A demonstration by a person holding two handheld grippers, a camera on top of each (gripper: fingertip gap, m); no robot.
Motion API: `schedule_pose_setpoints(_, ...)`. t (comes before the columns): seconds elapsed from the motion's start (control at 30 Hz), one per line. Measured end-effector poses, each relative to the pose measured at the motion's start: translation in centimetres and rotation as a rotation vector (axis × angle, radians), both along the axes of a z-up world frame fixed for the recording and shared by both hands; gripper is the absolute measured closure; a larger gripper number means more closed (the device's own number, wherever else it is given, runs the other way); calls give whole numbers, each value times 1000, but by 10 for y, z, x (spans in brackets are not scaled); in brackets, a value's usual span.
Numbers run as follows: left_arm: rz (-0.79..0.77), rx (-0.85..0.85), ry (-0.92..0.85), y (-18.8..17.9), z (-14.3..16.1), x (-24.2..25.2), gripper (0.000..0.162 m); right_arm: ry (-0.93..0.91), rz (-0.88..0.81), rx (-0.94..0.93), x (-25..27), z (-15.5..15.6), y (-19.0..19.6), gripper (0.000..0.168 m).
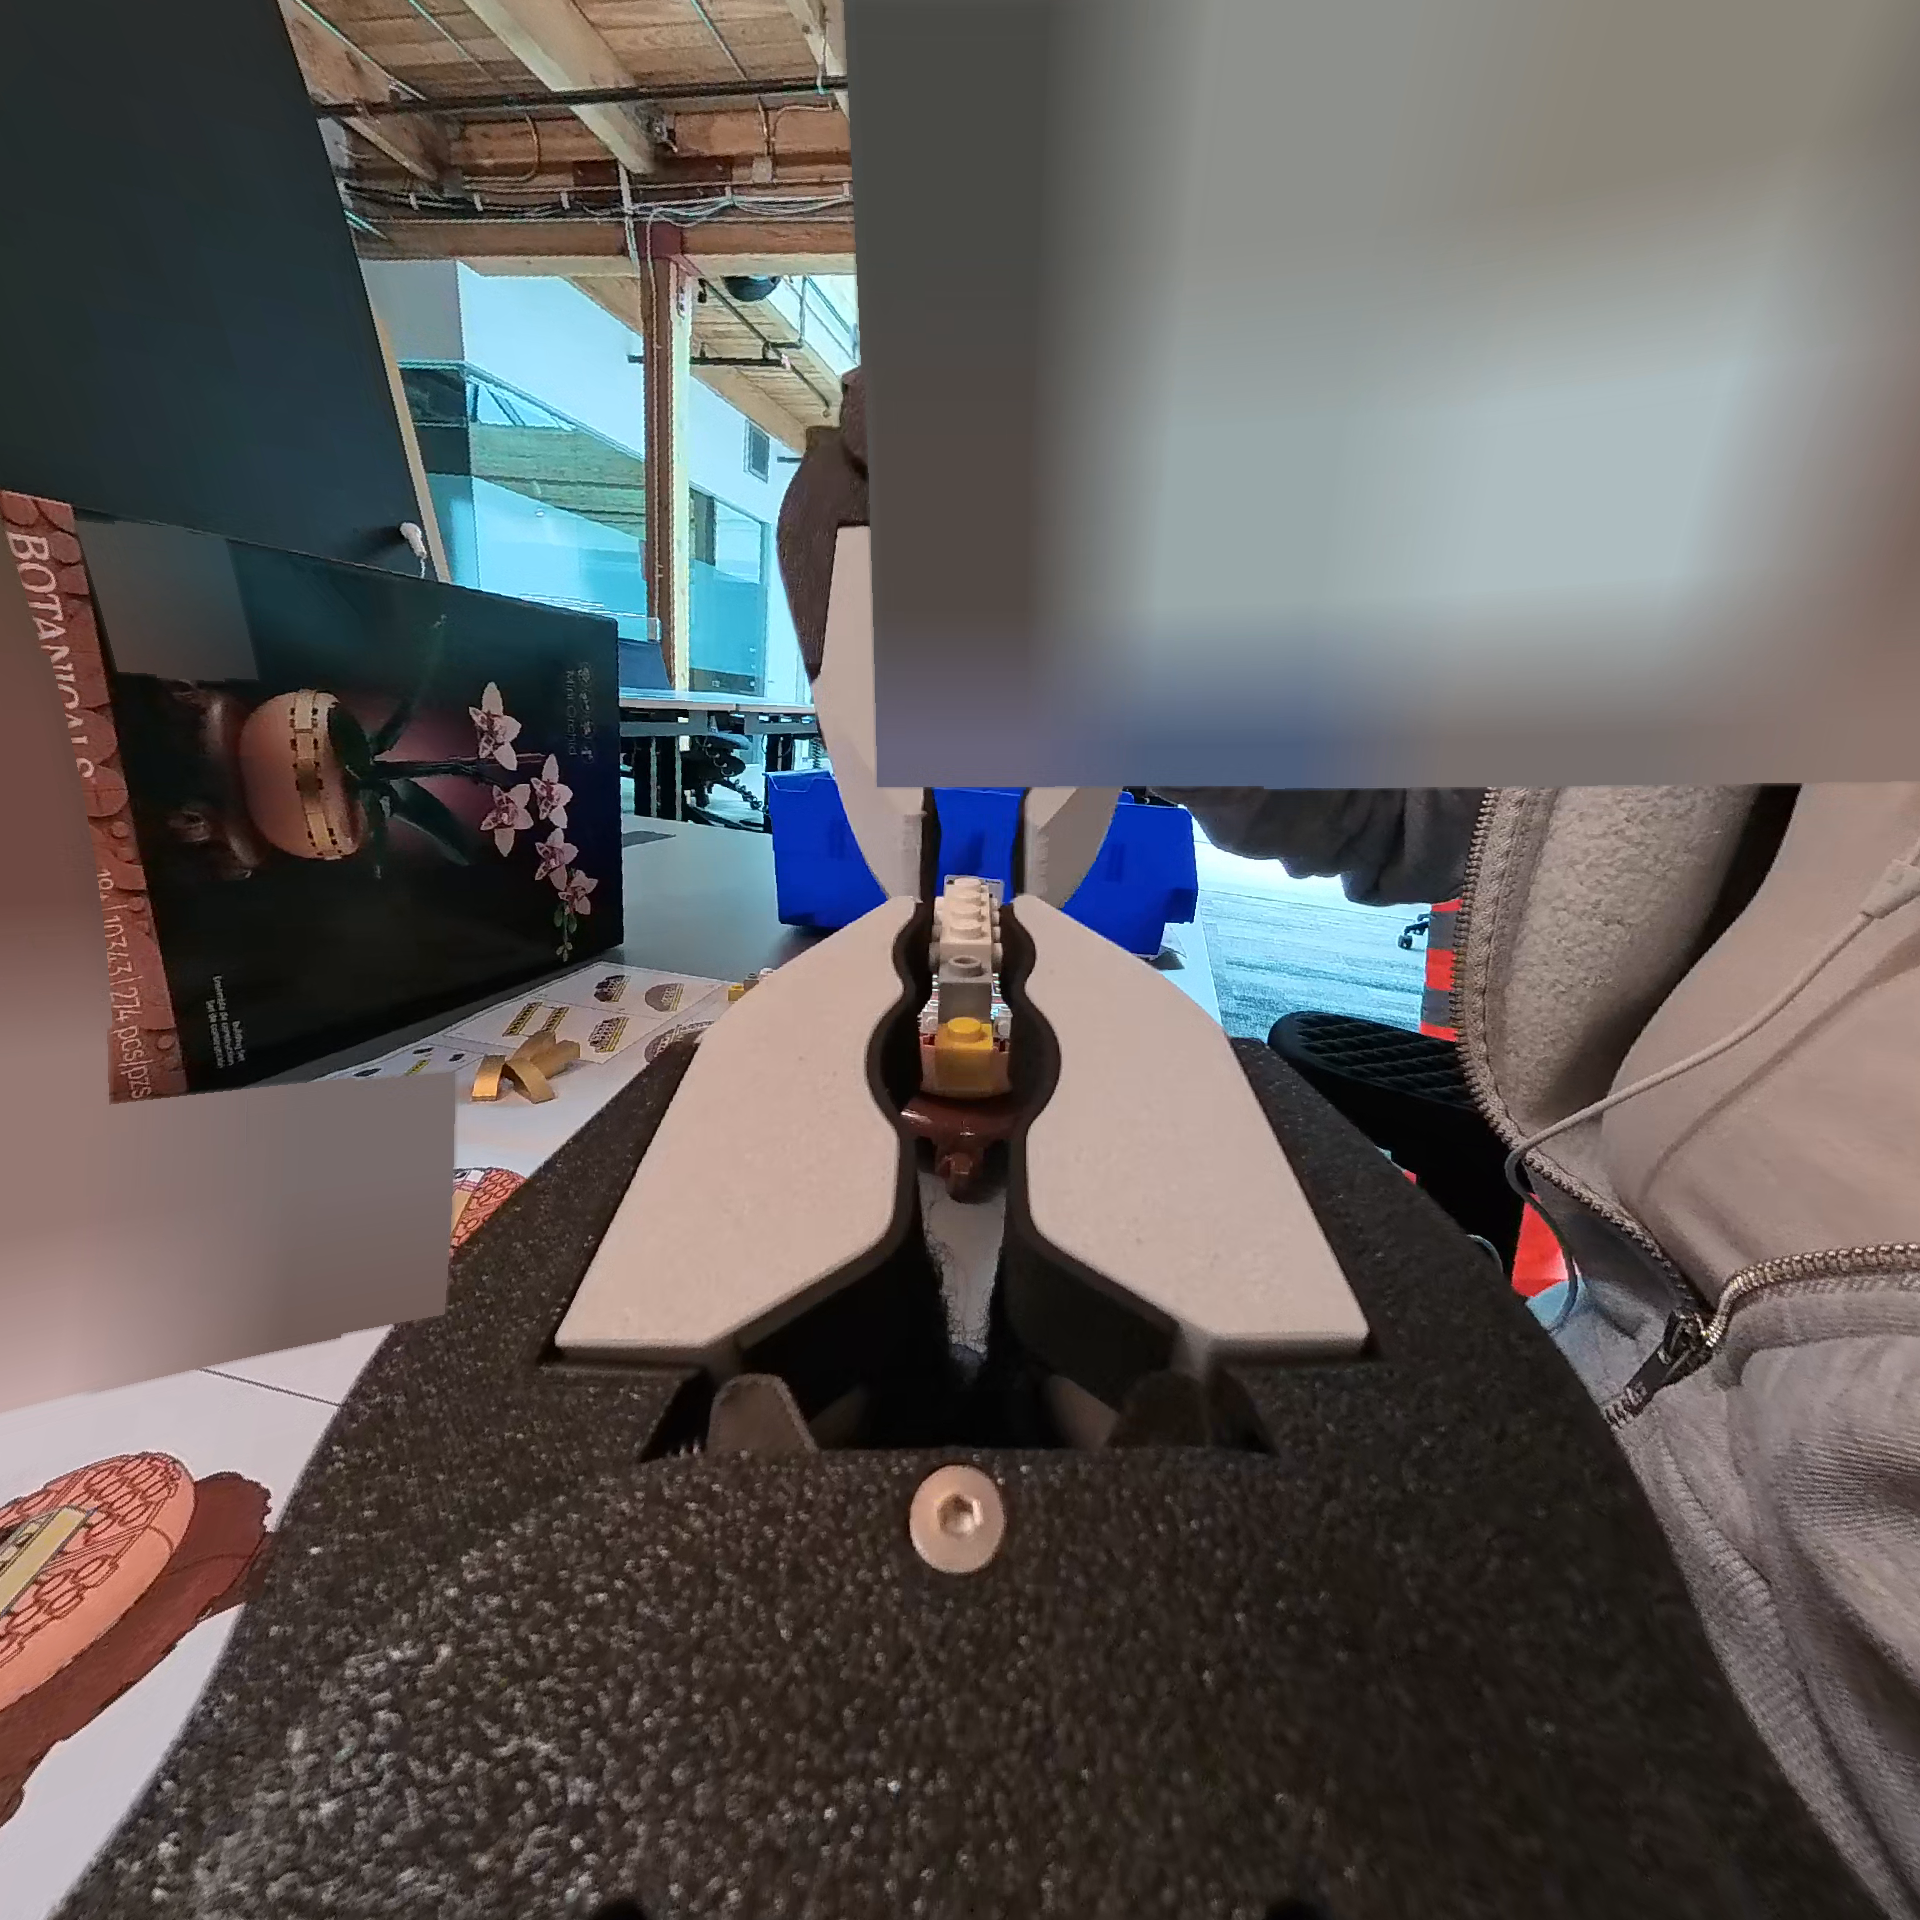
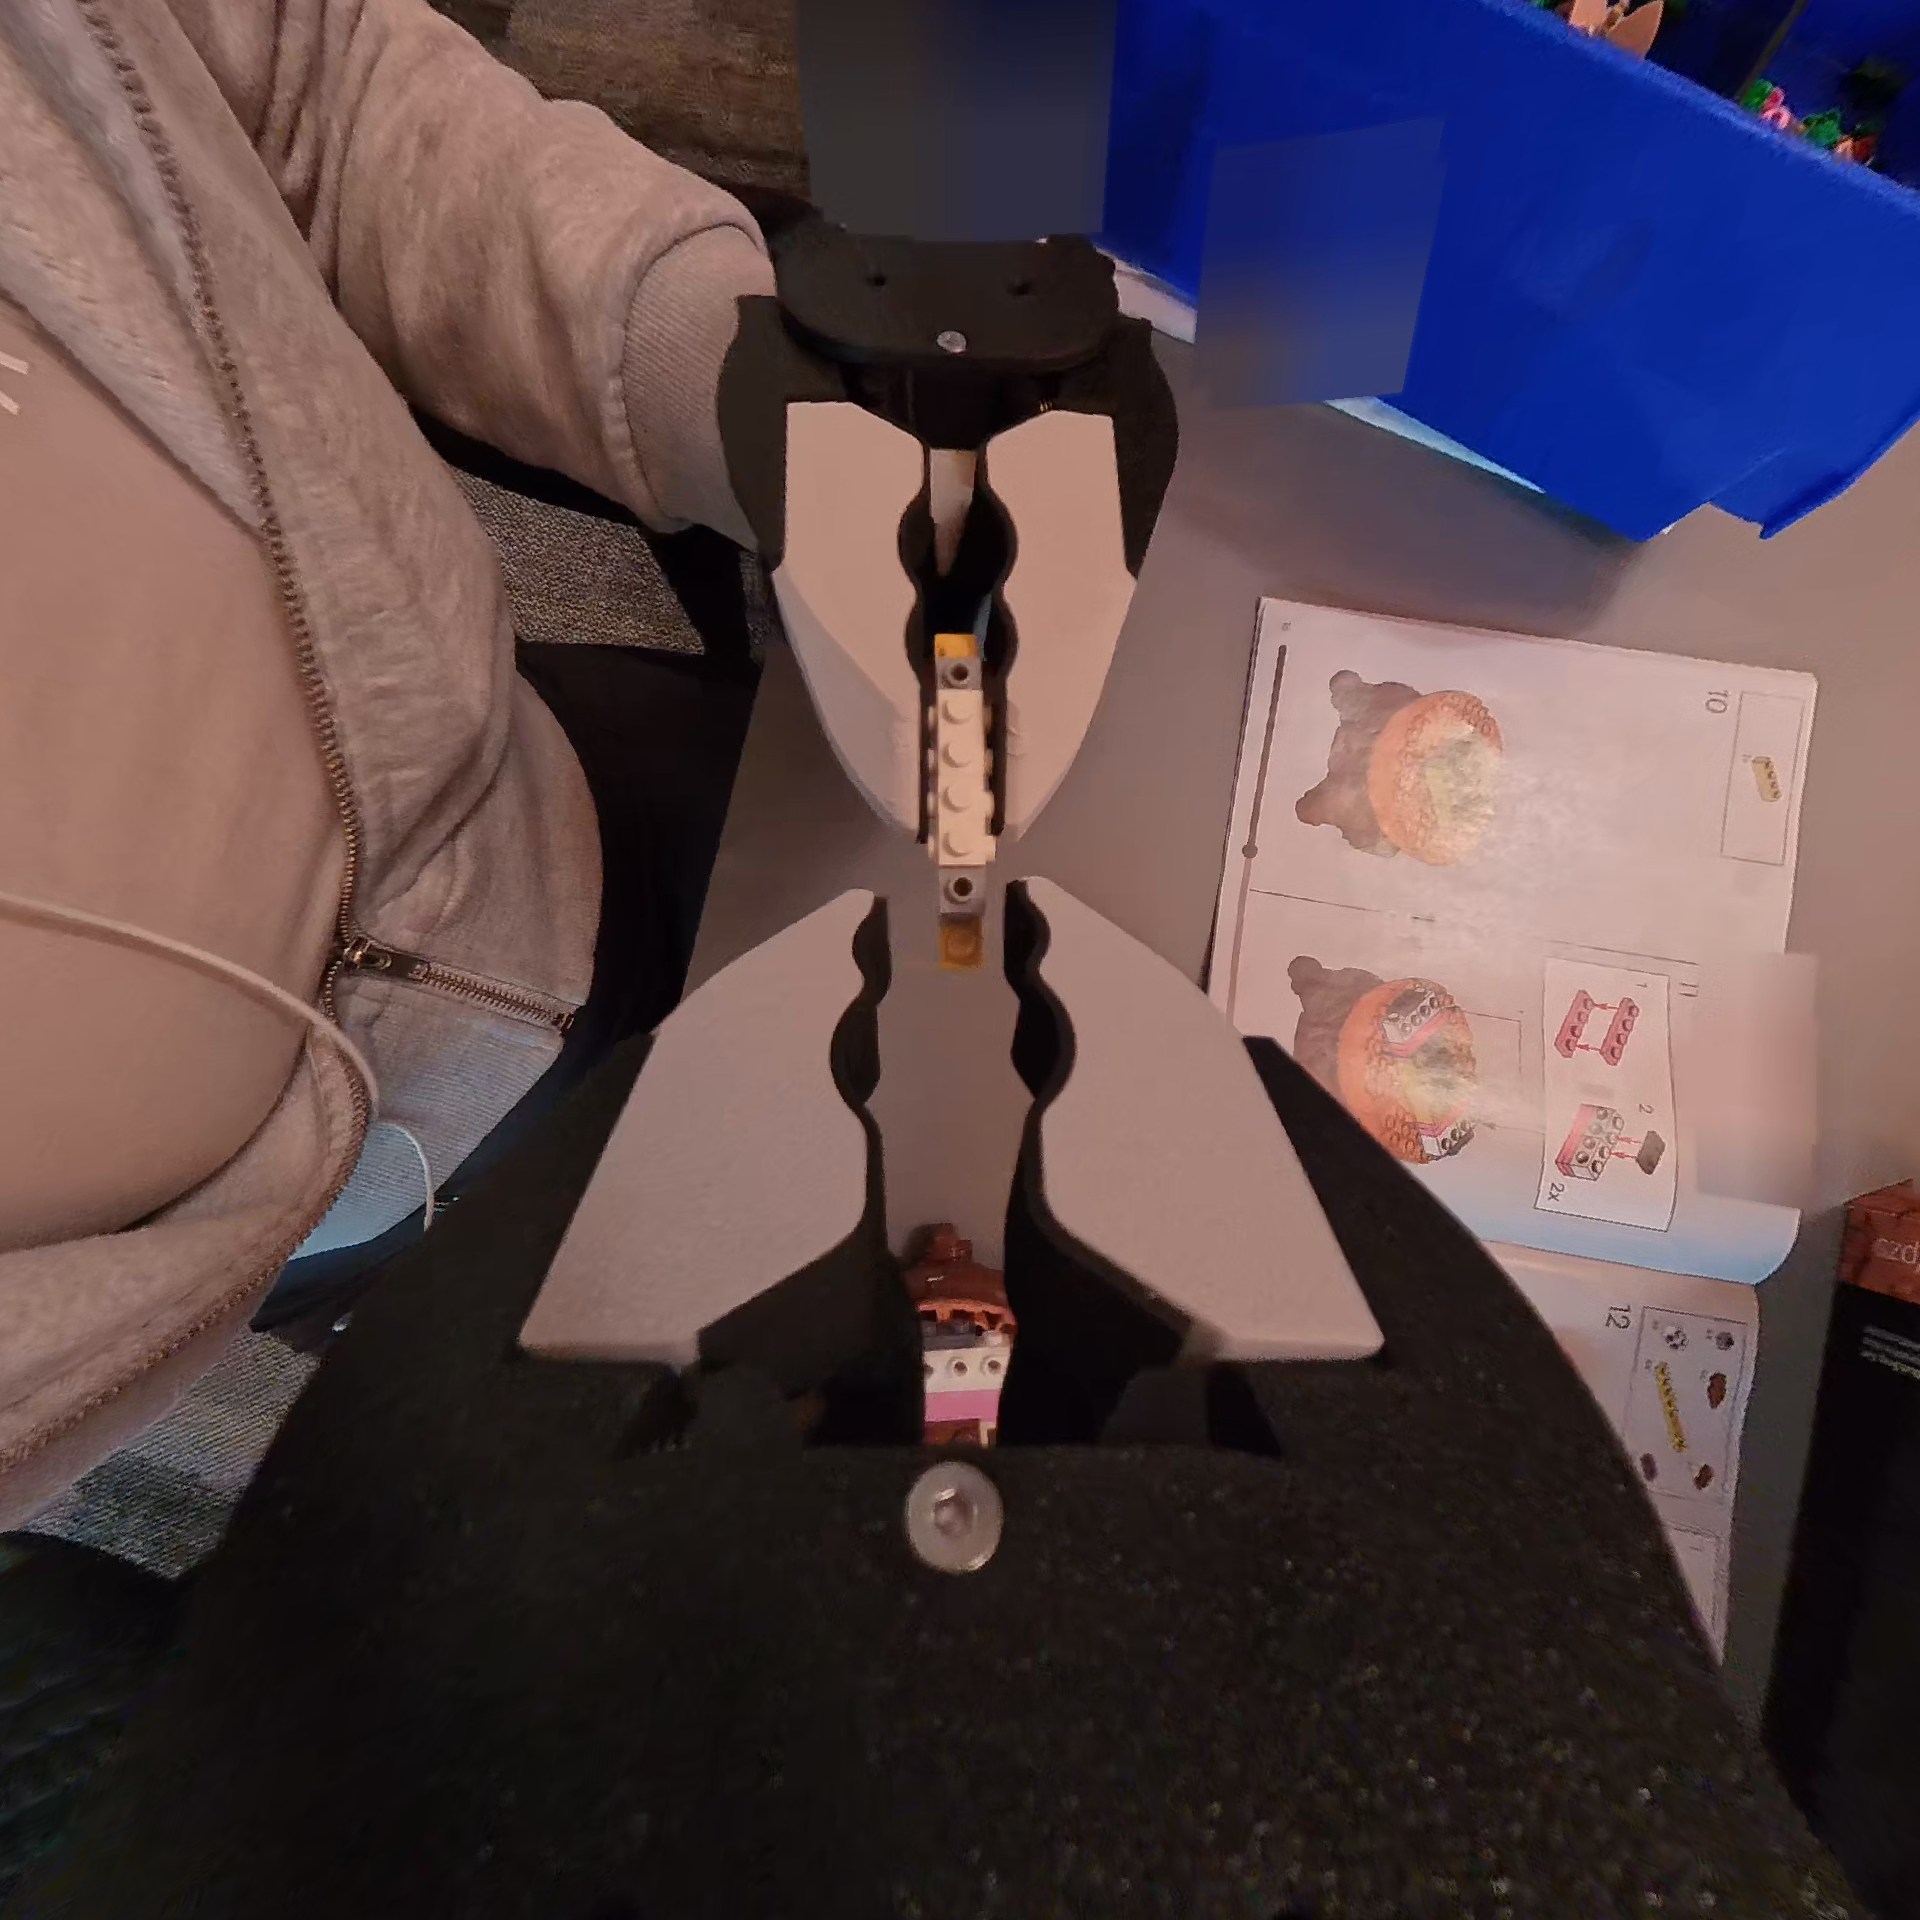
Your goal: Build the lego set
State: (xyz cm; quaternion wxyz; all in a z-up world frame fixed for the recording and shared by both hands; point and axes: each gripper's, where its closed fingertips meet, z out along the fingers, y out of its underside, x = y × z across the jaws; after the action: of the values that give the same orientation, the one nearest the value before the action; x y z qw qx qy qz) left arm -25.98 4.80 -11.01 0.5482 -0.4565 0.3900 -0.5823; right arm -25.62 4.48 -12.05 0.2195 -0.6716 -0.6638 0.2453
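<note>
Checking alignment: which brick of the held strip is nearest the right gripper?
The near yellow brick, beside the grey brick; the white bricks sit farther, in the left gripper.

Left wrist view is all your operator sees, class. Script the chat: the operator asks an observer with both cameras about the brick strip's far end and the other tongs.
Operator: What is at the strip's far end?
Observer: Beyond the left tongs, the brick strip ends in a grey piece, then a yellow end piece.
Operator: Where are the right tongs?
Observer: The right tongs have their tips apart on either side of that yellow end piece, with gaps showing on both sides.
Operator: Anything inside them?
Observer: A brown, pink and white assembly shows deep between them. I cannot tell whether it is gripped.
</note>
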Motion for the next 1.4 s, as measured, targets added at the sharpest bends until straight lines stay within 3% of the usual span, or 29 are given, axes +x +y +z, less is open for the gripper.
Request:
schedule_pose_setpoints(0.1, -2, -17, 0, 1, 1, 0, 151, 40, 19, 50, 4, 6, -3, 132)
schedule_pose_setpoints(0.23, -5, -41, -8, 3, 9, -2, 151, 166, 37, 210, 12, 20, -4, 126)
schedule_pose_setpoints(0.43, -39, -77, -14, 6, 27, -3, 151, 449, 124, 730, 23, 67, -3, 134)
schedule_pose_setpoints(0.5, -59, -81, -6, 6, 36, -2, 151, 470, 195, 891, 25, 75, -7, 130)
schedule_pose_setpoints(0.73, -143, -115, -35, -2, 74, -1, 151, 474, 274, 1187, 15, 87, -4, 123)
schedule_pose_setpoints(0.93, -181, -110, -43, -11, 92, 4, 151, 522, 310, 1278, 4, 103, -11, 135)
schedule_pose_setpoints(1.4, -232, -112, -60, -18, 100, 6, 151, 504, 335, 1322, 0, 107, -16, 153)
